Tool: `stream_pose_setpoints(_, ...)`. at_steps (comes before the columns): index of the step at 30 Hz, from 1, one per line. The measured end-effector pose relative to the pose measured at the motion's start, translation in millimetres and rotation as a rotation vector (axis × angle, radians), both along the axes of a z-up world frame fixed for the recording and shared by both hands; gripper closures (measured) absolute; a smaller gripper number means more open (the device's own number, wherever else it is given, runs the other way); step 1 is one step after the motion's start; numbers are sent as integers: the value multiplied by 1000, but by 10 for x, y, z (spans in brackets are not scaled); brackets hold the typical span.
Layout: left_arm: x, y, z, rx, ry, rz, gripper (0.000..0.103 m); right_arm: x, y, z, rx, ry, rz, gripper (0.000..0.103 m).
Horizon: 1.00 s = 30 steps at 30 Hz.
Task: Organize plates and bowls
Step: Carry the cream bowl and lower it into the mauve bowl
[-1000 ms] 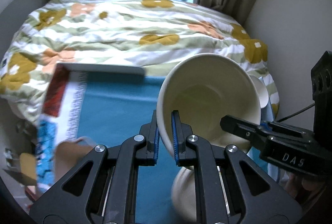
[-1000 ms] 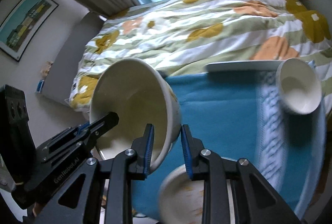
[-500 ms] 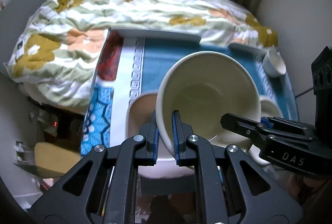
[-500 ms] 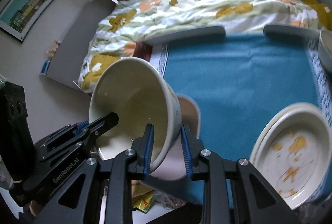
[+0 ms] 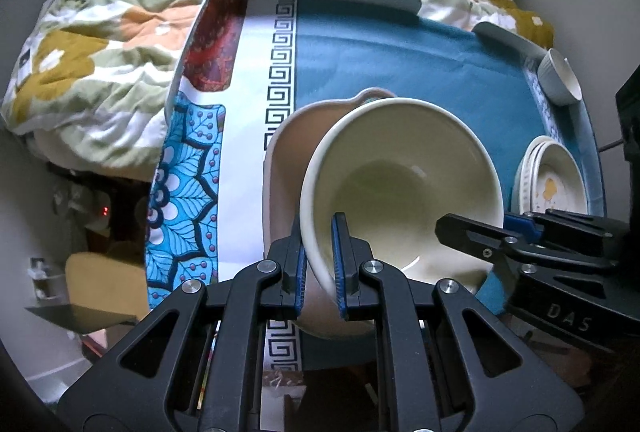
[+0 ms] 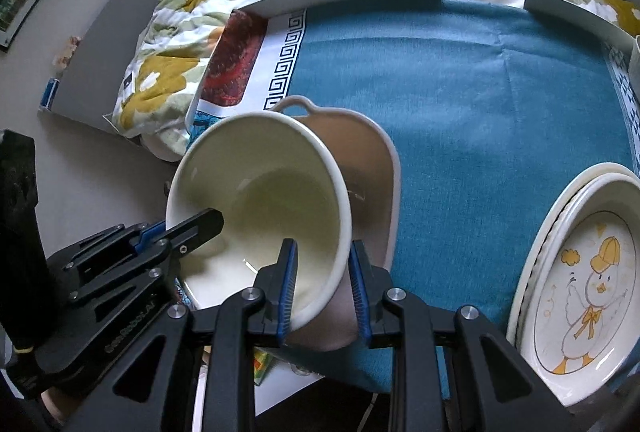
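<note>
Bowl (image 5: 400,188) pinched by both my grippers, left (image 5: 320,264) and right (image 6: 324,288), hiding most of the pink tub (image 6: 372,168) beneath.

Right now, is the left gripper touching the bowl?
Touching. The left wrist view shows the left gripper with both blue pads clamped on the bowl rim.

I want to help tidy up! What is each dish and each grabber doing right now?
Cream bowl: tilted, held by its rim over the pink dish.
Left gripper: shut on the bowl's rim.
Right gripper: shut on the opposite rim.
Pink dish: empty, on the cloth.
Duck plates: stacked.
Small bowl: tipped sideways.
</note>
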<state>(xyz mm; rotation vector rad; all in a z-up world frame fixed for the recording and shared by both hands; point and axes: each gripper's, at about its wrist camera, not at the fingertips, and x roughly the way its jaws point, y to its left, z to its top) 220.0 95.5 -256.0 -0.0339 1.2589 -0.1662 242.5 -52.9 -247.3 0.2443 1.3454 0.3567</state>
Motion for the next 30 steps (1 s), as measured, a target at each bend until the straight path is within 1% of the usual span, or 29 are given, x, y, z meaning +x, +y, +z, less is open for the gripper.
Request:
stream_pose_setpoints(7,55,-46,-152,16,29,-9,93,16,-4,-47,-28,16,6,79)
stream_pose_setpoints(15,83,-104,-264,69,44,-16,93,37,-54,-75,-29,22,7,79)
stream_pose_setpoints(21,90,-177,-244,129,33,-28,93,37,-52,-59,-22,18,5,79)
stream_pose_setpoints(22,91,-191,-233,141,31,-30,90,38,-52,-60,-21,17,5,79)
stream_pose_setpoints(26,81,-230,-164,169,6,-36,84,30,-82,-56,-5,10,3,79)
stream_pose_setpoints(30,73,-207,-89,151,-9,-28,83,20,-93,-21,-5,-3,9,79)
